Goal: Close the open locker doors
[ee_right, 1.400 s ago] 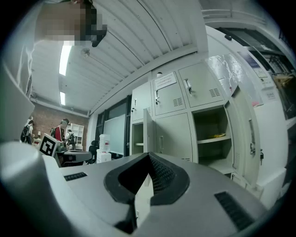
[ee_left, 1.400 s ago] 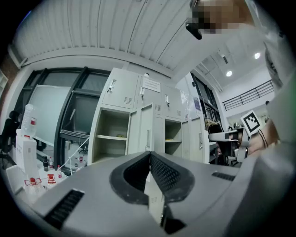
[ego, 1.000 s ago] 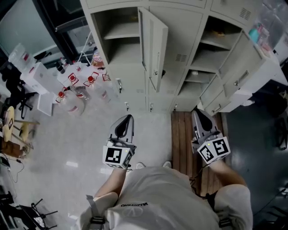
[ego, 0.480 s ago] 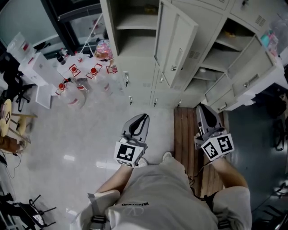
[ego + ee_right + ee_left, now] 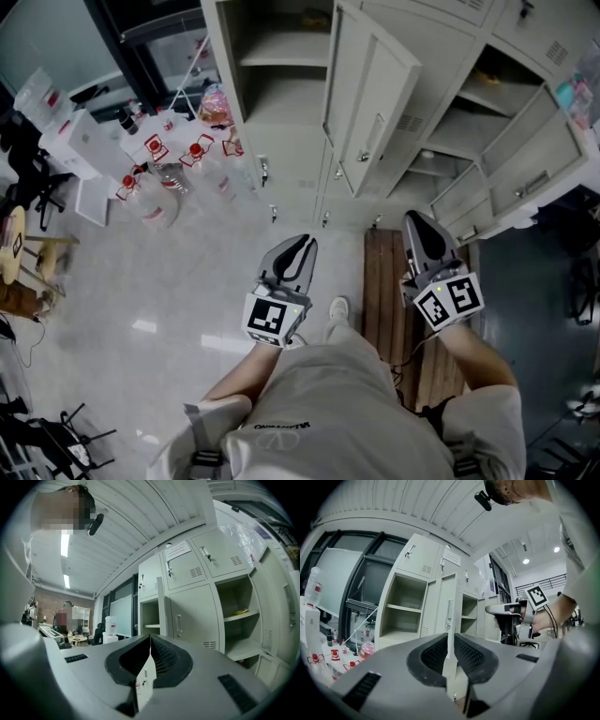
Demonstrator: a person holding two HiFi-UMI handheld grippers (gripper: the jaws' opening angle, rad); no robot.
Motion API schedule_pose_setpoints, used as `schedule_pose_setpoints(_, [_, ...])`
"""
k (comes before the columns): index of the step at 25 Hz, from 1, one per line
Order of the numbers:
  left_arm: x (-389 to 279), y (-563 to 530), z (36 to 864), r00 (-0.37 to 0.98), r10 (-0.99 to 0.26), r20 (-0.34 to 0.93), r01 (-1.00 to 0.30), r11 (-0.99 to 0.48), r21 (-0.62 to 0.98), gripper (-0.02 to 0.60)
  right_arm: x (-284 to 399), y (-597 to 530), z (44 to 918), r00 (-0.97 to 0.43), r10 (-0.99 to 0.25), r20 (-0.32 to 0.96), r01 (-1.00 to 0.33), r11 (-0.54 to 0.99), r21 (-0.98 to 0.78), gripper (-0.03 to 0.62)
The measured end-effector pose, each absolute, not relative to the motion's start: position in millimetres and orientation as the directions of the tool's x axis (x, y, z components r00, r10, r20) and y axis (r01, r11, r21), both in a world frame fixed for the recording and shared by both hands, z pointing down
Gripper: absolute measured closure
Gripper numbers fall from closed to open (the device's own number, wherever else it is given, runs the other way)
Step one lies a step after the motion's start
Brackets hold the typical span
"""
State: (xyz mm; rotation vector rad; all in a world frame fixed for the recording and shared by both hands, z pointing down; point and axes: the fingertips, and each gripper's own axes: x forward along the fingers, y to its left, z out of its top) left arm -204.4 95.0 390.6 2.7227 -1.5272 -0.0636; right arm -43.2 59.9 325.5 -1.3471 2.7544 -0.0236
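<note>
Two grippers, both level and aimed at the lockers (image 5: 441, 66): left gripper (image 5: 306, 241) with jaws a crack apart, just been opening, nothing between them; right gripper (image 5: 413, 218) with jaws closed together, gripping nothing. One bank of pale grey-beige metal lockers across the top of the head view. Three doors open as far as can be told. One middle door (image 5: 375, 103), swung far out from the left compartment, seen nearly edge-on in the left gripper view, ahead of the left gripper and well apart from it. Two more at the right, an upper door (image 5: 544, 169) and a lower door (image 5: 455, 202), both swung out rightward, beyond the right gripper and clear of it. Slim handle on each. Shelves (image 5: 281, 52) inside the open compartments; top-row doors shut, with vents. Underfoot, glossy pale floor (image 5: 141, 300), darker at the right. One wooden board (image 5: 384, 291) lying before the lockers, below the right gripper. One shoe (image 5: 337, 307) between the grippers. Left of the lockers, several clear bottles (image 5: 155, 202) with red labels, count unclear, near white boxes (image 5: 70, 155) and a dark-framed glass wall (image 5: 56, 47).
</note>
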Motion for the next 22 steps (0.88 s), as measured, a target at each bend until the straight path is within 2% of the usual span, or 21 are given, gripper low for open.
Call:
schedule_pose_setpoints(10, [-141.2, 18.2, 396.9, 0.522, -0.853, 0.019, -0.853, -0.521, 0.039, 0.522, -36.9, -15.7, 336.7, -0.717, -0.696, -0.032, -0.695, 0.718, -0.043, 0.571])
schedule_pose_setpoints(22, [-101.3, -45.4, 415.0, 0.429, -0.901, 0.065, -0.903, -0.429, 0.018, 0.460, -34.3, -72.9, 361.5, -0.820, -0.573, -0.007, -0.570, 0.818, -0.079, 0.548])
